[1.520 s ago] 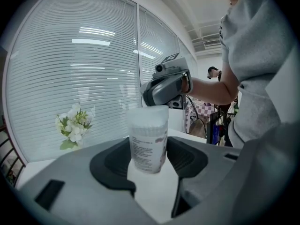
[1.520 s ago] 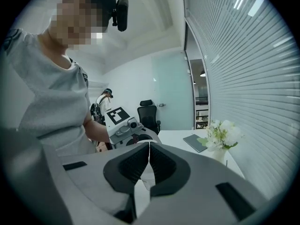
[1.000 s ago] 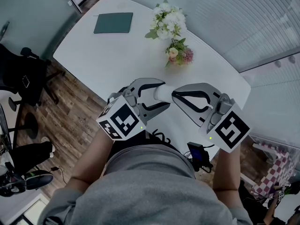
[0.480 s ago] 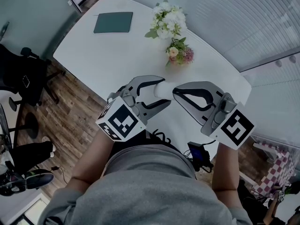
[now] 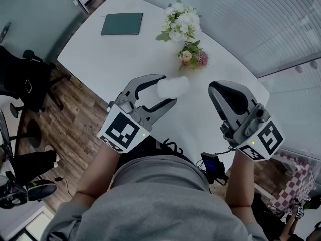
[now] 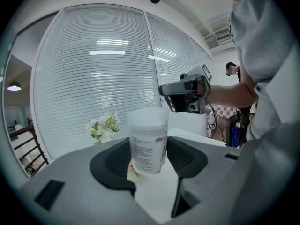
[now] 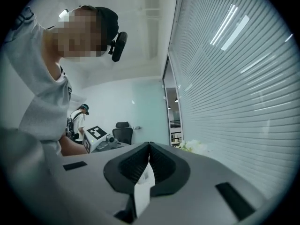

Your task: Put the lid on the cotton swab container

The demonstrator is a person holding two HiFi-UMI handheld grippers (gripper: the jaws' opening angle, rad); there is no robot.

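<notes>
The head view is dim and cool, greyed as if underexposed. The glossy white oval counter [image 5: 125,59] is its brightest patch, evenly lit, with only faint soft shadows and no glare. Both gripper views are far brighter and strongly fisheyed: black corners ring them, and the white slatted window blinds [image 6: 103,78] bow into curves. Pale streaks of reflected ceiling light lie on those blinds, high in the left gripper view and slanting in the right. In front of the blinds, the translucent white plastic cotton swab container [image 6: 148,139] is fairly sharp, while the grey left hand-held gripper [image 6: 149,156] around it is soft.
</notes>
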